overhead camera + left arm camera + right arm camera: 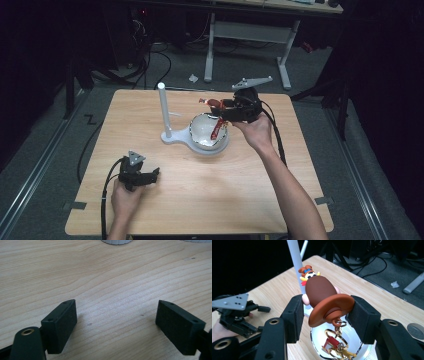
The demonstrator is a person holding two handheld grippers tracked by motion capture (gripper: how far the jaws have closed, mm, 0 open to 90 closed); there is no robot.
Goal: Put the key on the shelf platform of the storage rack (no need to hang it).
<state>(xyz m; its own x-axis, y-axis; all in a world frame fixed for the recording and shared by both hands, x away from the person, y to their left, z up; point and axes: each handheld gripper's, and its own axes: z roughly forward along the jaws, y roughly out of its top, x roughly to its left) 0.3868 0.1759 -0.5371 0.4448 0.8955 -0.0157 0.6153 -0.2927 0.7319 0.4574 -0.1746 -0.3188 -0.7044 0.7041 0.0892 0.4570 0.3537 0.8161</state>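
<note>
Right tongs (325,315): closed on the keychain (322,293), gripped by its hat brim.
Keychain: held above the bowl (364,350), its ring and red tag dangling below the tongs.
Left tongs (116,320): wide open, nothing held, low over the tabletop (105,277).
Pole (164,107): beyond the right tongs.
Risk: a slip from the rounded brim is judged possible; the tag may snag the bowl rim.

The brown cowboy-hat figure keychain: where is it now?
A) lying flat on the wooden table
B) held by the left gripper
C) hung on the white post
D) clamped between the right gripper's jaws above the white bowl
D: the right gripper clamps the brown cowboy-hat figure keychain by its brim, above the white bowl.
</note>
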